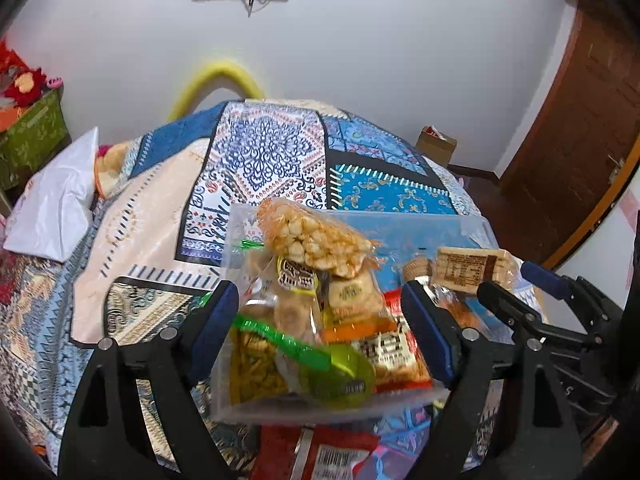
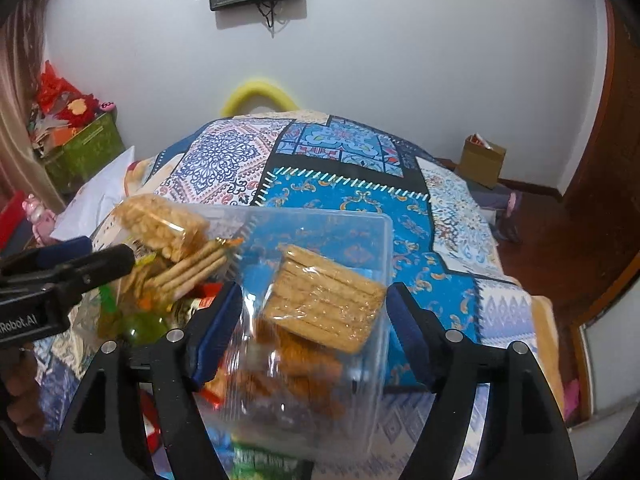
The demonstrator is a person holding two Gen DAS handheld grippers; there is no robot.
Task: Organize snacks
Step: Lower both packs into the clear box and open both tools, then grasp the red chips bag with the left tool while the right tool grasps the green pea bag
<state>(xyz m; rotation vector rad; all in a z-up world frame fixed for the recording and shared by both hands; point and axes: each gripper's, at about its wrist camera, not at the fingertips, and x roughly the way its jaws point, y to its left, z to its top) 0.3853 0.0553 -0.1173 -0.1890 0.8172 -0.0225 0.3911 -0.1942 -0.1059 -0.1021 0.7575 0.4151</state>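
A clear plastic bin (image 1: pixel 400 224) on the patterned bedspread holds several snack packs. In the left wrist view my left gripper (image 1: pixel 320 332) stands open over its left half, above a puffed-rice bar (image 1: pixel 316 240), cracker packs (image 1: pixel 352 294) and a green-sealed bag of yellow sticks (image 1: pixel 256 368). In the right wrist view my right gripper (image 2: pixel 314 330) stands open around a wrapped stack of square crackers (image 2: pixel 324 304), which lies on orange snack packs (image 2: pixel 300 364) in the bin's (image 2: pixel 360 216) right half. I cannot tell whether the pads touch the stack. The right gripper also shows in the left wrist view (image 1: pixel 516 300).
A red snack pack (image 1: pixel 320 456) lies on the bed in front of the bin. A white plastic bag (image 1: pixel 56 204) lies at the bed's left edge. A green crate (image 2: pixel 84 152) stands at far left, a cardboard box (image 2: pixel 480 160) on the floor at right.
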